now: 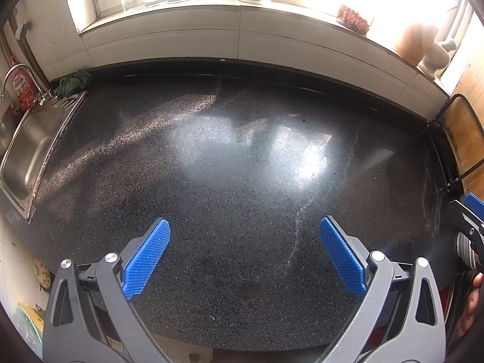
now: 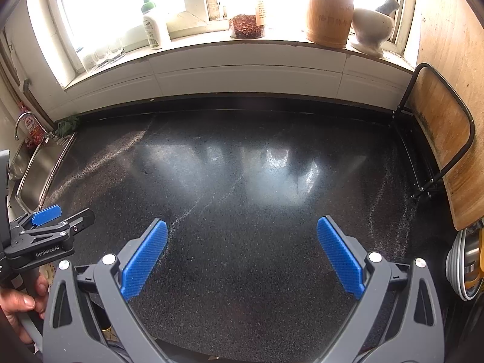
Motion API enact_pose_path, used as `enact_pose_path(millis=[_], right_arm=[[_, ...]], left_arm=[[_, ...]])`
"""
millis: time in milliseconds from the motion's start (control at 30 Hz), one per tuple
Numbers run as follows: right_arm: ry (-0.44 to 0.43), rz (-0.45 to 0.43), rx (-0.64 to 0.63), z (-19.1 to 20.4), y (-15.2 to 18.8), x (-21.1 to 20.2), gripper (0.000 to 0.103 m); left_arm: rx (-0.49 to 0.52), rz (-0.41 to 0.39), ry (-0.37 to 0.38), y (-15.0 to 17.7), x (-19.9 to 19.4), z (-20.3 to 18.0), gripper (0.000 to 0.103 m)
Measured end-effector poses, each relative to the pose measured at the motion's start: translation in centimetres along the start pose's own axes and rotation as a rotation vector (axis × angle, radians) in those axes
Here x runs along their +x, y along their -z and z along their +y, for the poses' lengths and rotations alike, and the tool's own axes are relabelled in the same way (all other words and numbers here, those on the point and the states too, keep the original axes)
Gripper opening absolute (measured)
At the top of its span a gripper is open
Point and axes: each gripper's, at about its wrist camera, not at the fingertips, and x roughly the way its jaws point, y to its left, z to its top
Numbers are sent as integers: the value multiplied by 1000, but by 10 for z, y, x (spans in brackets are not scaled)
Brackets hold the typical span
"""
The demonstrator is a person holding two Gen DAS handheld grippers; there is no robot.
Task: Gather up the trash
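Observation:
My left gripper (image 1: 245, 227) is open and empty, held over the near part of the dark speckled countertop (image 1: 230, 157). My right gripper (image 2: 242, 227) is open and empty too, over the same countertop (image 2: 242, 163). The left gripper also shows at the left edge of the right wrist view (image 2: 60, 216), and the right gripper's blue fingers (image 1: 473, 201) show at the right edge of the left wrist view. I see no loose trash on the counter in either view; only faint dusty streaks (image 1: 298, 227) lie on it.
A steel sink (image 1: 28, 148) with a tap sits at the left, a green cloth (image 1: 74, 82) behind it. A wooden board in a black rack (image 2: 438, 139) stands at the right. The window sill holds a bottle (image 2: 152, 27), glasses, a jar (image 2: 246, 25), a wooden canister (image 2: 329, 12) and a mortar (image 2: 372, 27).

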Motion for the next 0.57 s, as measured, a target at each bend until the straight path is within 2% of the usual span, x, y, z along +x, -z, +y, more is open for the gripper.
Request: enact_pose_path(millis=[300, 567], right_arm=[[4, 4, 10, -1, -2, 4, 96], [15, 18, 17, -3, -2, 13, 96]], left_arm=[[23, -32, -4, -6, 0, -3, 96], [15, 4, 25, -11, 14, -3, 96]])
